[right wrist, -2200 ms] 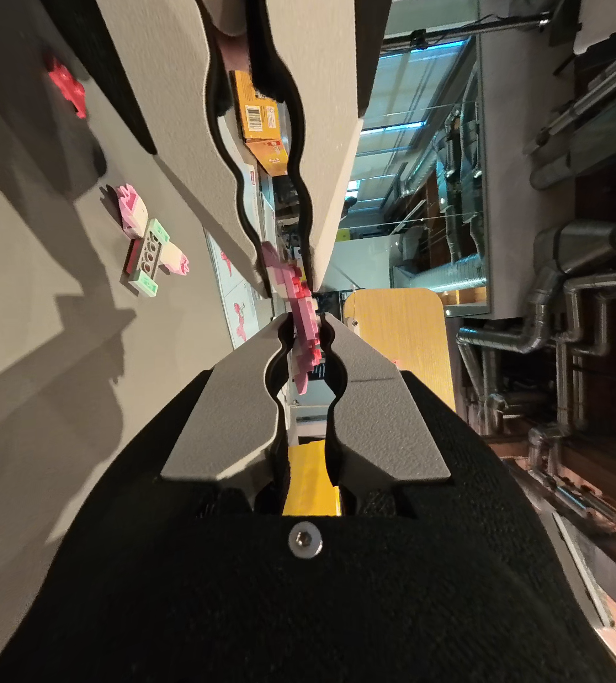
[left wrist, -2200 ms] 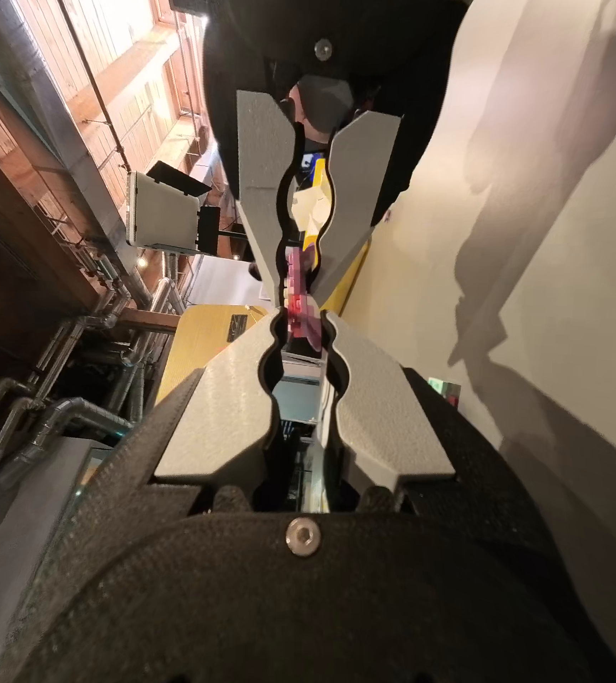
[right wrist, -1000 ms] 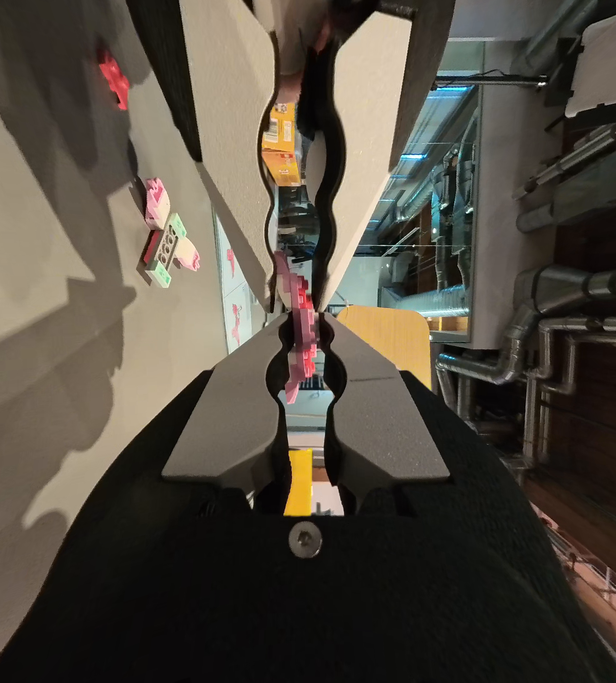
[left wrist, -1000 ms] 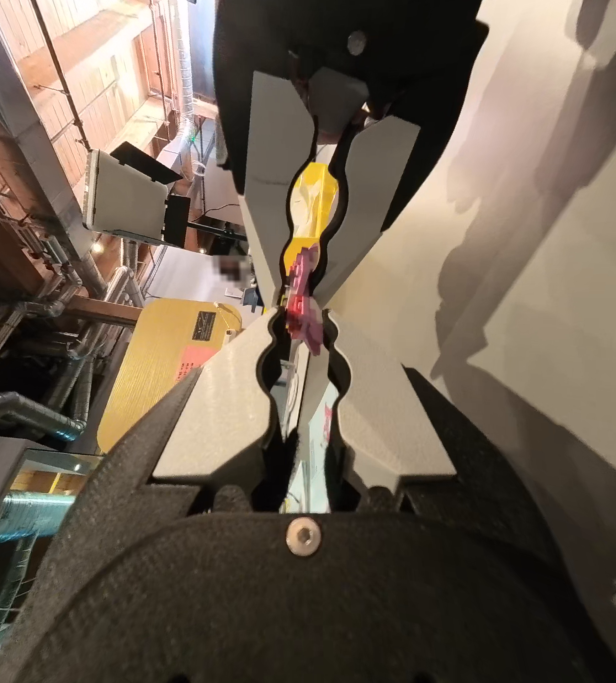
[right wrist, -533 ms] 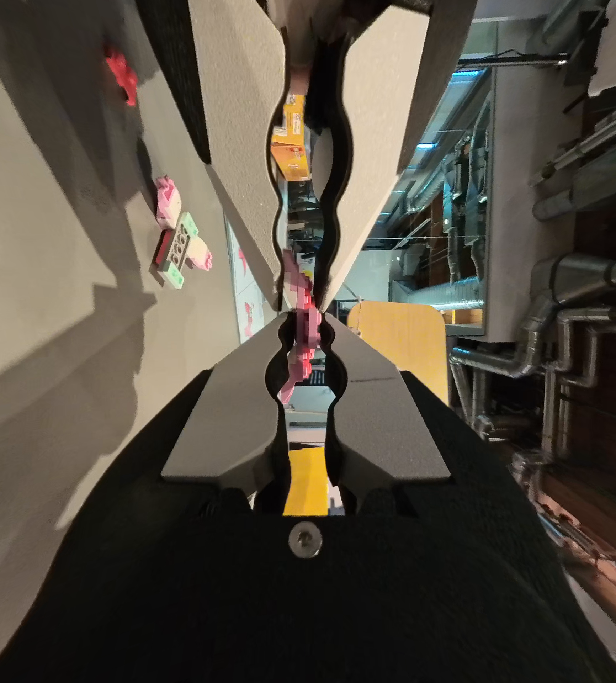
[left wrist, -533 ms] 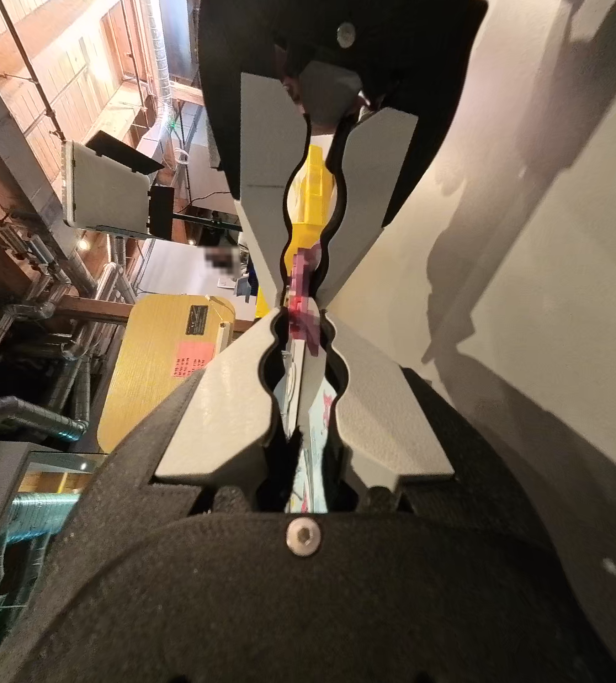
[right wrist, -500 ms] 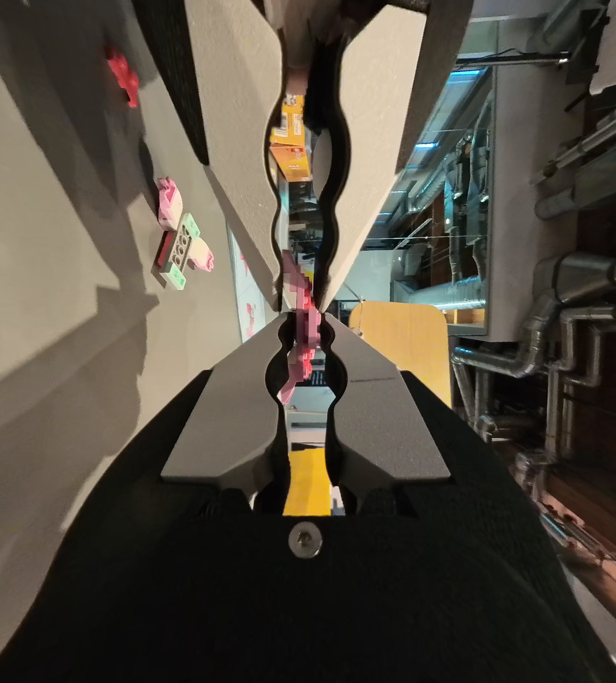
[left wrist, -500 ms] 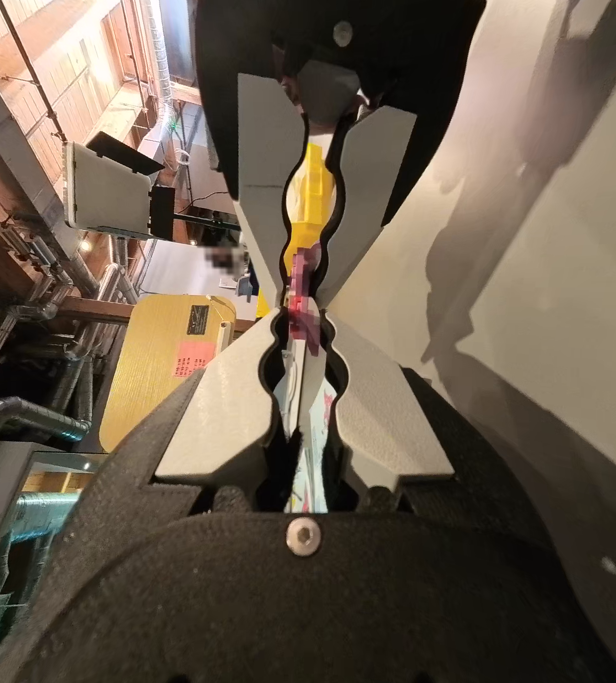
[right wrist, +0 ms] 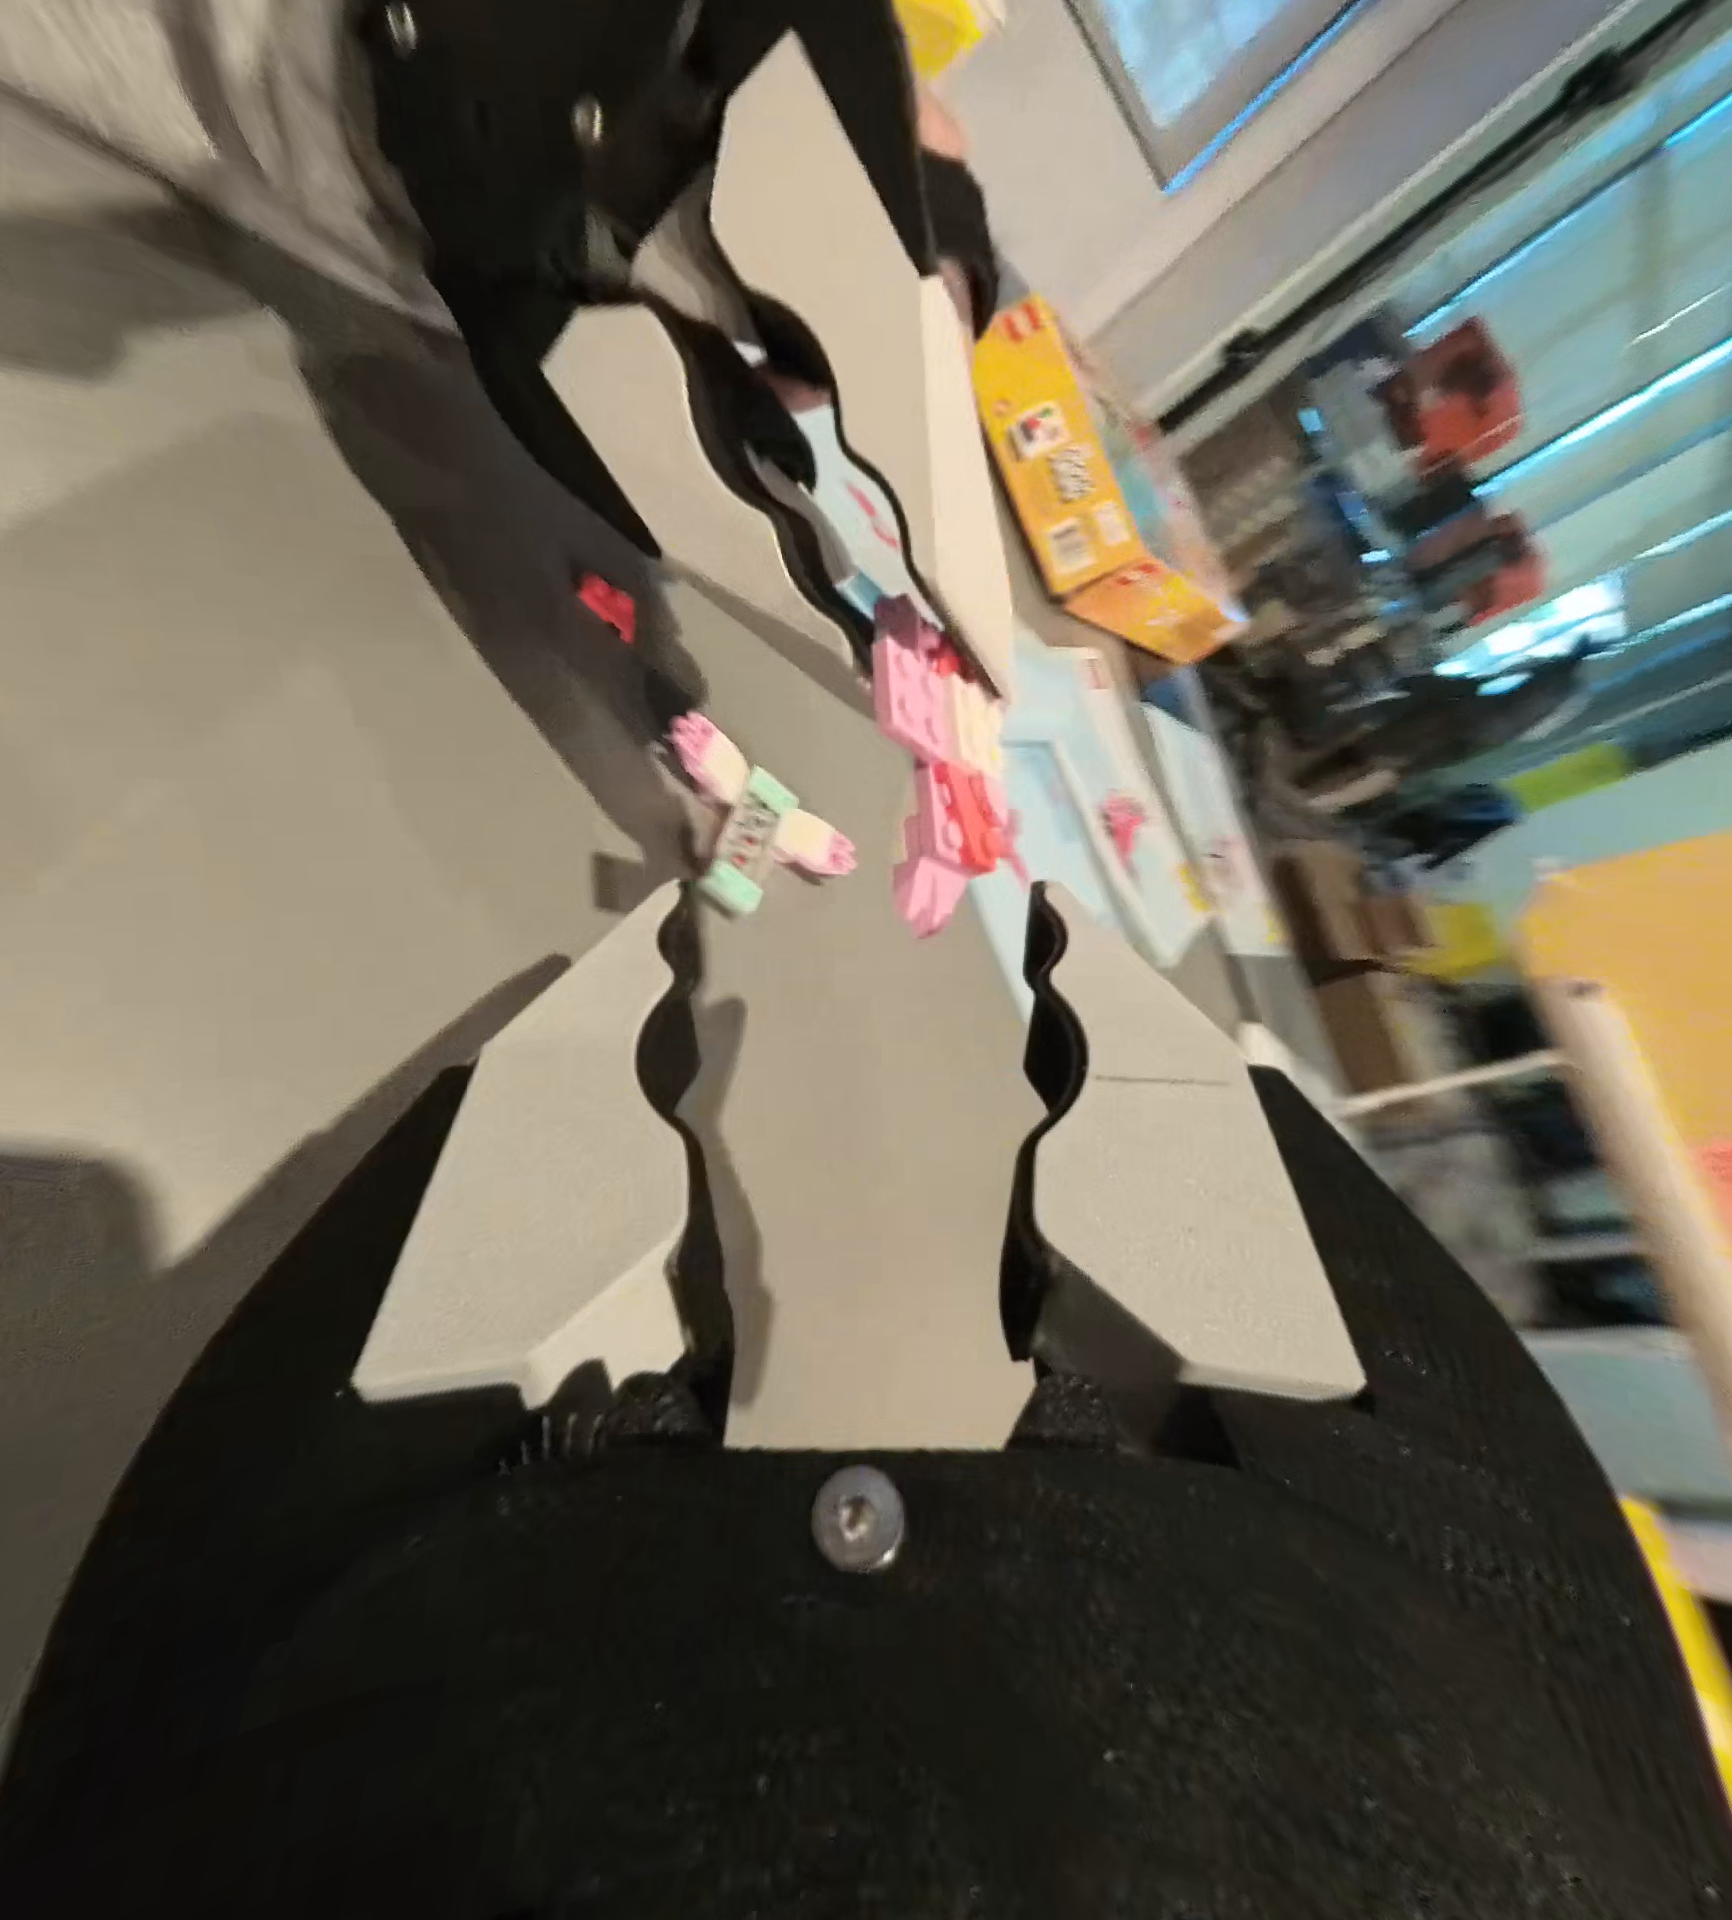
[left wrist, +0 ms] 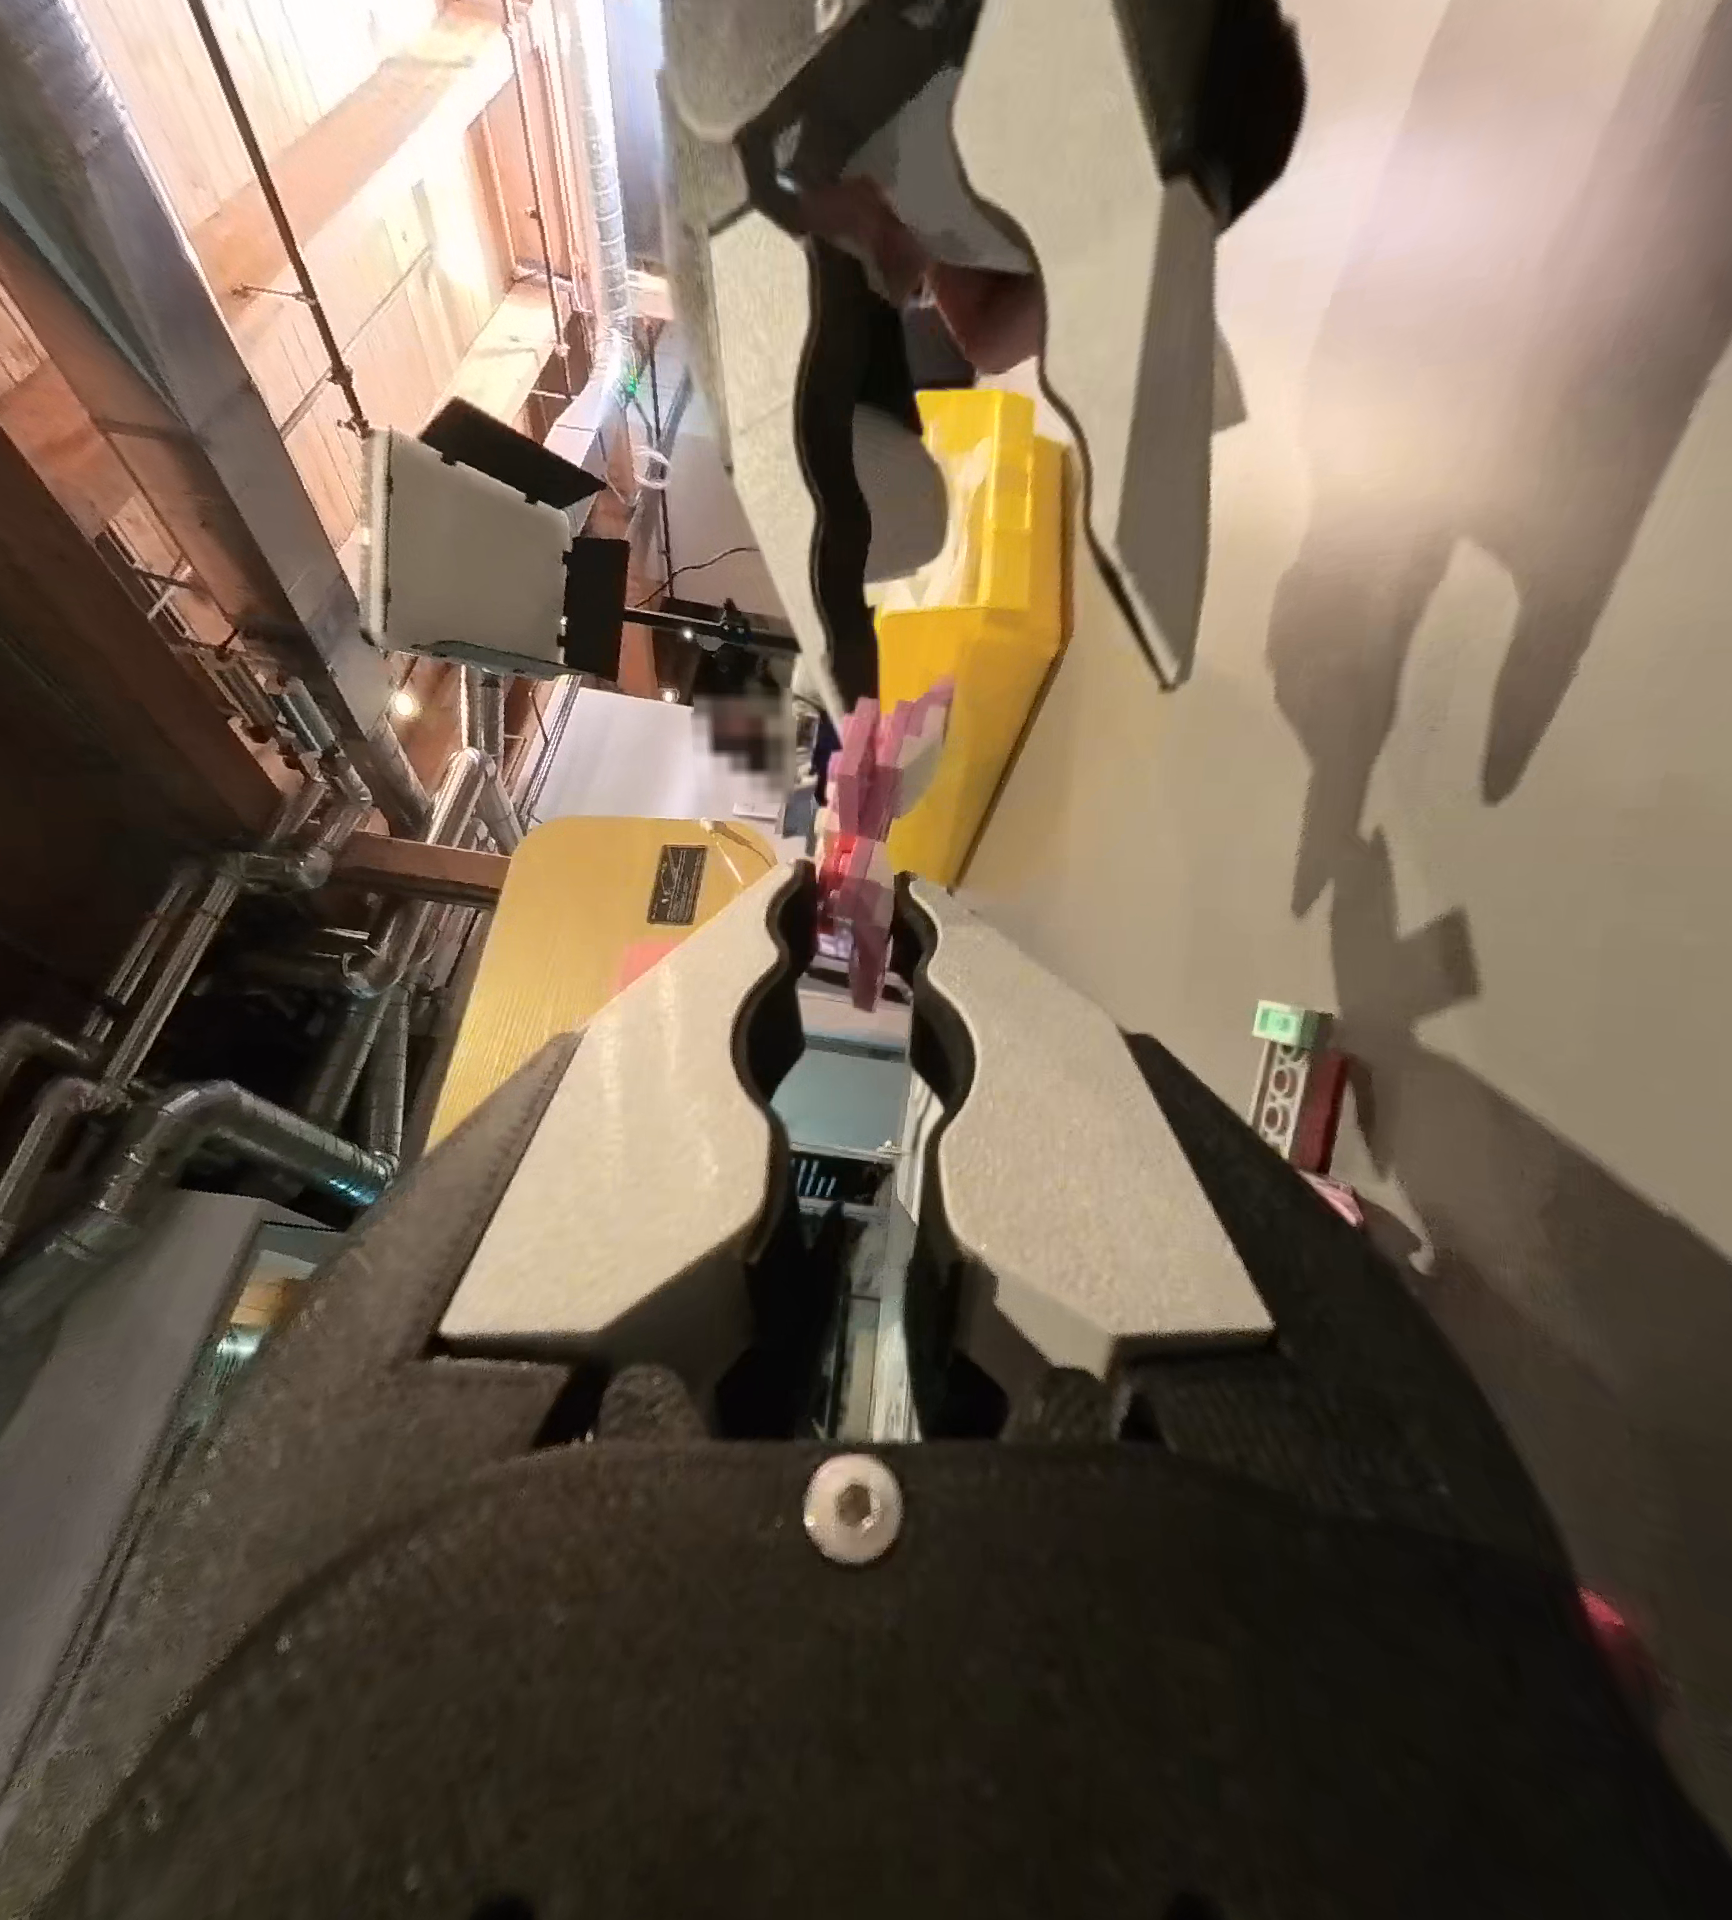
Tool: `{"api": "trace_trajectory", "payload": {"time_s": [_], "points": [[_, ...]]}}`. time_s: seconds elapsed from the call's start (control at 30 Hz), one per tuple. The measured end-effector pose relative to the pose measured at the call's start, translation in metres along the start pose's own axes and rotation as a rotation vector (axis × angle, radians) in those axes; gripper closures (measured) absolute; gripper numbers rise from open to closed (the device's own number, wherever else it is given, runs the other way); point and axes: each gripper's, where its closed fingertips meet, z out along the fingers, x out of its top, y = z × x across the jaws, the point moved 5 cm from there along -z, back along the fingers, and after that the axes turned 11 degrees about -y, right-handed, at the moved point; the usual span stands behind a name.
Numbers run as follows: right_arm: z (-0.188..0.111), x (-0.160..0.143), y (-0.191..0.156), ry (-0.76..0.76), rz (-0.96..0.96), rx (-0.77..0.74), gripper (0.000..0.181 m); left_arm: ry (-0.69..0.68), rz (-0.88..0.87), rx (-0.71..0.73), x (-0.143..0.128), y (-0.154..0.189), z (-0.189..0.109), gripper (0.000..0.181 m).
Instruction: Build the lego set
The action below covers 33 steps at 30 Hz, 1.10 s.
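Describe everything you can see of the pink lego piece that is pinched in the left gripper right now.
The pink lego assembly is a flat cluster of light pink plates with red and cream bricks, studs showing, plastic by its look. It hangs in the air above the grey table, touching nothing below. The left gripper pinches one end at its tips. The right gripper is open and apart from it. A pointed pink plate juts out at its free end.

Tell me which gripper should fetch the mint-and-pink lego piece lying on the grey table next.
Right. The right gripper is open and empty, with the mint-and-pink lego piece just beyond its fingertips. The left gripper is shut on the pink-and-red lego assembly.
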Motion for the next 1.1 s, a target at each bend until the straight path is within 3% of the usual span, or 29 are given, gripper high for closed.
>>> {"api": "trace_trajectory", "payload": {"time_s": [0.13, 0.33, 0.43, 0.53, 0.77, 0.93, 1.1], "points": [[-0.012, 0.011, -0.001, 0.125, 0.234, 0.281, 0.119, 0.047, 0.016, 0.001, 0.007, 0.002, -0.003, 0.168], [-0.01, 0.02, 0.009, 0.181, 0.452, 0.421, 0.121, 0.083, 0.062, 0.018, 0.015, 0.007, -0.004, 0.168], [-0.004, 0.022, 0.003, 0.143, 0.475, 0.507, 0.131, 0.083, 0.082, 0.011, 0.017, 0.01, -0.004, 0.168], [0.002, 0.02, 0.004, 0.108, 0.426, 0.469, 0.147, 0.076, 0.092, 0.001, 0.017, 0.013, -0.003, 0.168], [0.012, 0.014, 0.009, 0.067, 0.358, 0.485, 0.147, 0.031, 0.076, -0.004, 0.009, 0.013, 0.003, 0.165], [0.035, -0.029, 0.046, -0.074, 0.28, 0.328, 0.147, -0.091, -0.066, 0.004, -0.027, 0.004, 0.014, 0.154], [0.083, -0.07, 0.073, -0.172, 0.308, 0.288, 0.147, -0.228, -0.538, 0.157, -0.11, -0.045, 0.002, 0.151]]}}
